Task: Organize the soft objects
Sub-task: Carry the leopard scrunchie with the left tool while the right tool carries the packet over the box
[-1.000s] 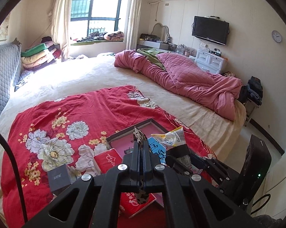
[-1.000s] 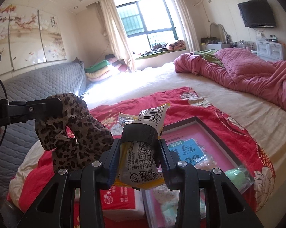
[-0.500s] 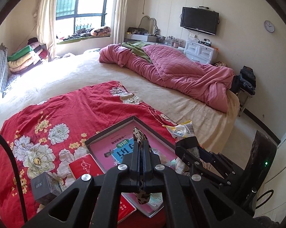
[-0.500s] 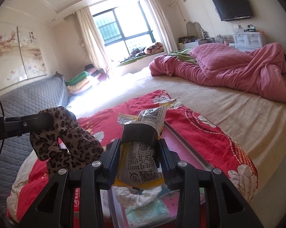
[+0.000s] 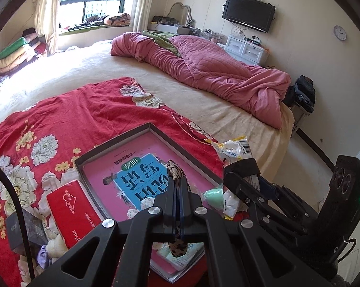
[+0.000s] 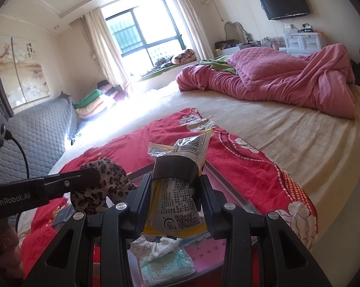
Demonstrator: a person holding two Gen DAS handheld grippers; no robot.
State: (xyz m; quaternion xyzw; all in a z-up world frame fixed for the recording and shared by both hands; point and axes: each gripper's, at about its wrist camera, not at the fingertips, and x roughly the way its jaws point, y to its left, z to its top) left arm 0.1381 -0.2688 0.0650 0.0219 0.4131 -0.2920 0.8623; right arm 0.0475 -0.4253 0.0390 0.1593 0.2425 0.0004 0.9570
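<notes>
Nearest, a red tissue pack [image 5: 71, 211] and a dark small box [image 5: 24, 229] lay on the red floral blanket [image 5: 60, 114] beside a shallow tray [image 5: 141, 130] holding a pink book [image 5: 132, 174]. Above the tray, the left hand-held gripper [image 5: 177, 186] pinched a leopard-print scrunchie [image 6: 103, 181], and just beside it the right hand-held gripper [image 6: 176, 186] clamped a yellow snack packet [image 6: 177, 205]. Farther off, a pink quilt [image 5: 215, 71] lay bunched along the bed's far edge.

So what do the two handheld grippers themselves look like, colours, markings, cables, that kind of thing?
Both are matte black plastic linkages with silver round-head screws at the joints. The left gripper has thin flat fingers; in the right view its arm carries white "GenRobot.AI" lettering, and a black cable runs from a black box behind it. The right gripper has broader black pads, and its body shows a small green light in the left view.
</notes>
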